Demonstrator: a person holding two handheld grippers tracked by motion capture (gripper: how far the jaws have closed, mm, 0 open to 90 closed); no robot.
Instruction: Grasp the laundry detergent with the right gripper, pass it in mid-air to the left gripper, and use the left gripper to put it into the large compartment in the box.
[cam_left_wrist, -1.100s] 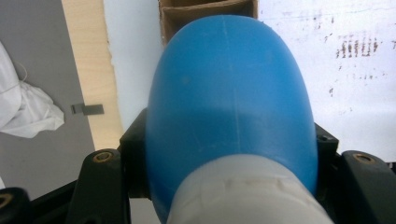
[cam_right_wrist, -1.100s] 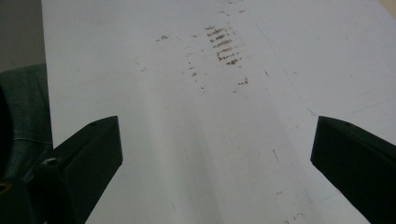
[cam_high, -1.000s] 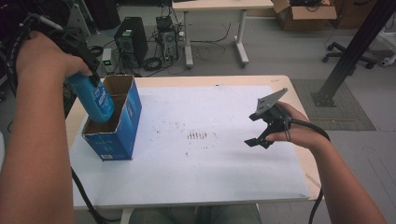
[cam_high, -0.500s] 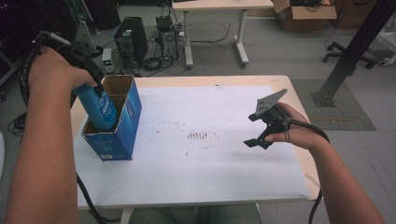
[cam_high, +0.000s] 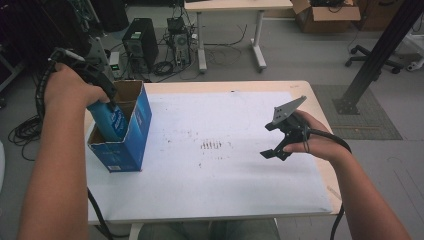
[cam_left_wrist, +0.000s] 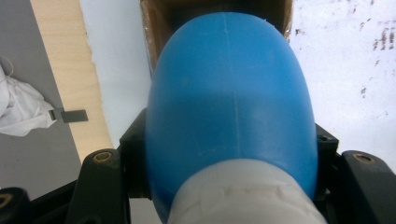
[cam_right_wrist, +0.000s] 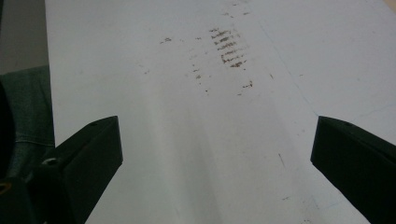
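Left gripper (cam_high: 107, 100): clamped on blue plastic bottle (cam_high: 111, 121), half inside open blue cardboard box (cam_high: 131, 145). Lower straight, clear of flaps, release once seated.

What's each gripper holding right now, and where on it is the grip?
The left gripper is shut on the blue bottle, gripping its body just below the white cap, over the open blue box. The right gripper is open and holds nothing.
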